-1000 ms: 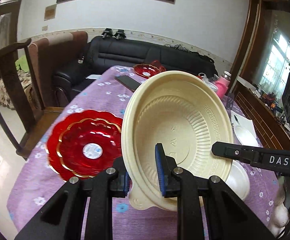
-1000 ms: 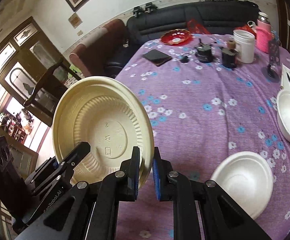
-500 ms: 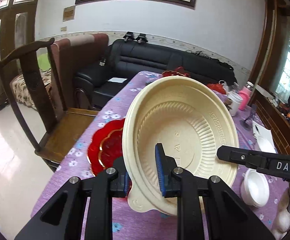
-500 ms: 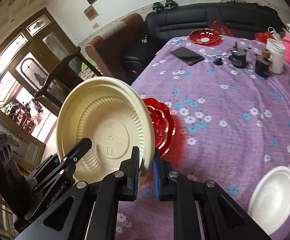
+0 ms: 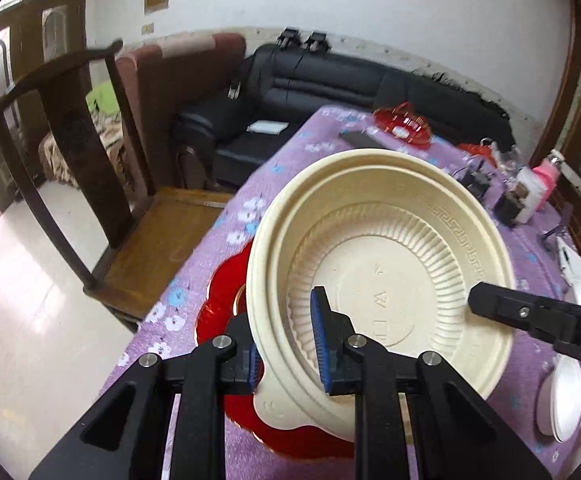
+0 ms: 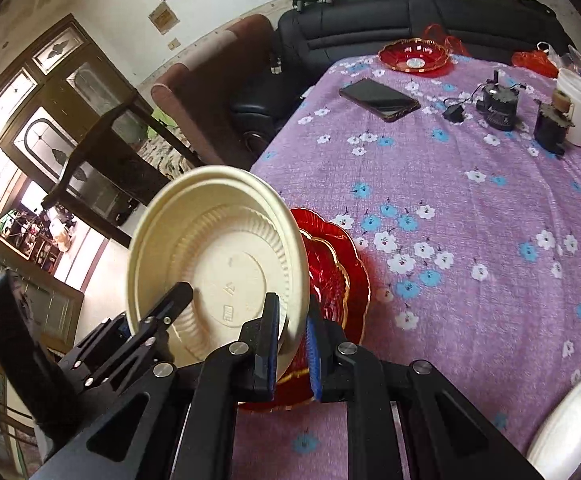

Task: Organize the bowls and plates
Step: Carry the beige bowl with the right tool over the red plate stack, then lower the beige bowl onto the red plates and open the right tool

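Observation:
A cream ribbed bowl is held tilted above the table by both grippers. My left gripper is shut on its near rim by the tab. My right gripper is shut on the opposite rim; the bowl also shows in the right wrist view. Under and behind the bowl lies a stack of red plates with gold edges, partly hidden in the left wrist view. A white bowl sits at the near right; it also shows in the left wrist view.
The purple flowered tablecloth holds a phone, a red dish at the far end, a white cup and small dark items. A wooden chair stands left of the table, with a black sofa behind.
Both grippers have carried the cream bowl left toward the table's near-left edge. It now hangs over the red plate stack, and the white bowls have slid to the right of the views.

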`<move>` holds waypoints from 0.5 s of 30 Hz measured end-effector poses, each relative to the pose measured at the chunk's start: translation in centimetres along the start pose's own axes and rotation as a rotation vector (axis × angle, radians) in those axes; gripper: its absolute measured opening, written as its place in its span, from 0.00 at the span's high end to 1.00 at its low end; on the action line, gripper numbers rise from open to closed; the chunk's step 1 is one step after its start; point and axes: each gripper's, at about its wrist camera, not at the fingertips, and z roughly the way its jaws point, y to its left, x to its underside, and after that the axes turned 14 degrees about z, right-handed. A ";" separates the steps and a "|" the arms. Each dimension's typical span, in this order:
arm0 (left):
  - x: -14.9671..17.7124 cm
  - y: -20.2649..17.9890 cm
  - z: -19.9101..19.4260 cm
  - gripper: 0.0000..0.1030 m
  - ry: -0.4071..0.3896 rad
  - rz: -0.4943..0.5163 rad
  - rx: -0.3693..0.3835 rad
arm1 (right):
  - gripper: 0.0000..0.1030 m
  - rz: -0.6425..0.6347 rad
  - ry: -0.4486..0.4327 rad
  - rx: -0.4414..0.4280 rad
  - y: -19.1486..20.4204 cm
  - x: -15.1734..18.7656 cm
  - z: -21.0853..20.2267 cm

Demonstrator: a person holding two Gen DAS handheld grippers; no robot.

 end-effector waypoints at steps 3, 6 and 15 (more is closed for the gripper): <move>0.5 0.7 2.4 0.79 0.059 -0.029 0.014 | 0.85 0.010 0.025 0.012 -0.2 -0.3 1.7; 1.0 1.2 3.9 0.79 0.096 -0.045 0.008 | 0.85 0.032 0.062 0.019 -0.7 -0.5 3.9; 1.2 1.4 5.6 0.66 0.120 -0.065 0.018 | 0.85 0.047 0.100 0.038 -1.2 -0.1 6.7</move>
